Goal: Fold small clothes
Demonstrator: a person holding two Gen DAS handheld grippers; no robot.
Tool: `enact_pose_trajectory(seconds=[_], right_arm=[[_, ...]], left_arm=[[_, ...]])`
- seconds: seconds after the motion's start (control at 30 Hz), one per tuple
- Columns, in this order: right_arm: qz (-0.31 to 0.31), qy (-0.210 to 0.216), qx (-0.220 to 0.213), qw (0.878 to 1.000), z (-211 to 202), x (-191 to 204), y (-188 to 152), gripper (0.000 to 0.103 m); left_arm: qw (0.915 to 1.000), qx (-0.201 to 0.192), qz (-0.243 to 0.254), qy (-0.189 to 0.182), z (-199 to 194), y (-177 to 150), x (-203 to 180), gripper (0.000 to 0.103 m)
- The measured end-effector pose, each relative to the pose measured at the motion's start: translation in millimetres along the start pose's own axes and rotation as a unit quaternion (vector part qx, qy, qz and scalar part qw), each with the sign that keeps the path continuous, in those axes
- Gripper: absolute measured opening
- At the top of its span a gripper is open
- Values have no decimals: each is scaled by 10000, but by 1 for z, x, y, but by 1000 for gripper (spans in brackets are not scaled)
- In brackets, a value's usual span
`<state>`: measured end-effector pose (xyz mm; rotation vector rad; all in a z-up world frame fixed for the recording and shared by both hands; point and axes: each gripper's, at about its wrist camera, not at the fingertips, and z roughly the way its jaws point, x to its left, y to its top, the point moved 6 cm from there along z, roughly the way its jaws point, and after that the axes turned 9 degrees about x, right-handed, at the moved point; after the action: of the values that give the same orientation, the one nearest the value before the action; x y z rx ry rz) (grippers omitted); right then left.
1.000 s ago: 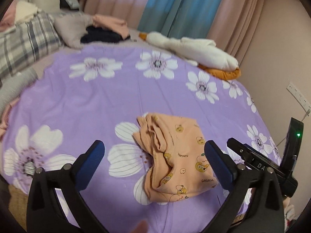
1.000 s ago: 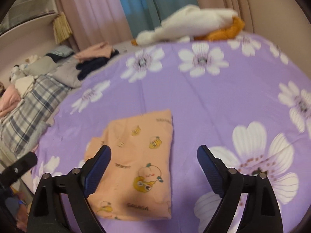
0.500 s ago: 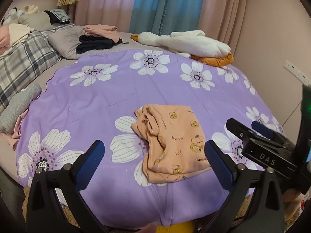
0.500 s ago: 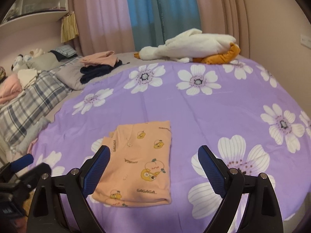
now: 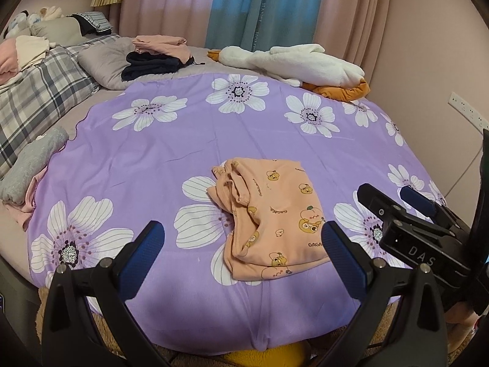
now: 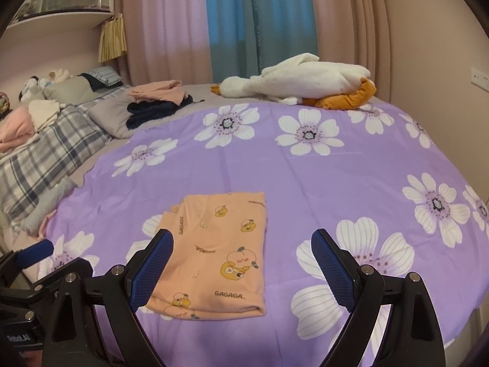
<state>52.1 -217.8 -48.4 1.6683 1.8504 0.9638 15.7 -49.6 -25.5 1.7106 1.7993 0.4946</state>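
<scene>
Both my grippers, left gripper [image 5: 243, 244] and right gripper [image 6: 242, 252], hover wide open, holding nothing; folded peach cartoon-print cotton garment [image 6: 218, 253] lies flat on purple flowered bedsheet [image 6: 305, 180], just ahead.

Both grippers drawn back from the garment

The left gripper [image 5: 243, 246] and right gripper [image 6: 243, 255] have been pulled away and raised, so the garment [image 5: 275, 217] is seen smaller and farther off; more of the bedspread [image 6: 305, 180], its near edge and the curtains [image 6: 259, 21] is now taken in
</scene>
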Motion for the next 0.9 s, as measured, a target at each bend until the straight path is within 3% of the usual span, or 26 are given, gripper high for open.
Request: enact_pose_trajectory(seconds=[0.9], right_arm=[[1,-44,99,9999,3,1,-7,91]], left_arm=[[9999,102,40,-93,3,-5,-5,102]])
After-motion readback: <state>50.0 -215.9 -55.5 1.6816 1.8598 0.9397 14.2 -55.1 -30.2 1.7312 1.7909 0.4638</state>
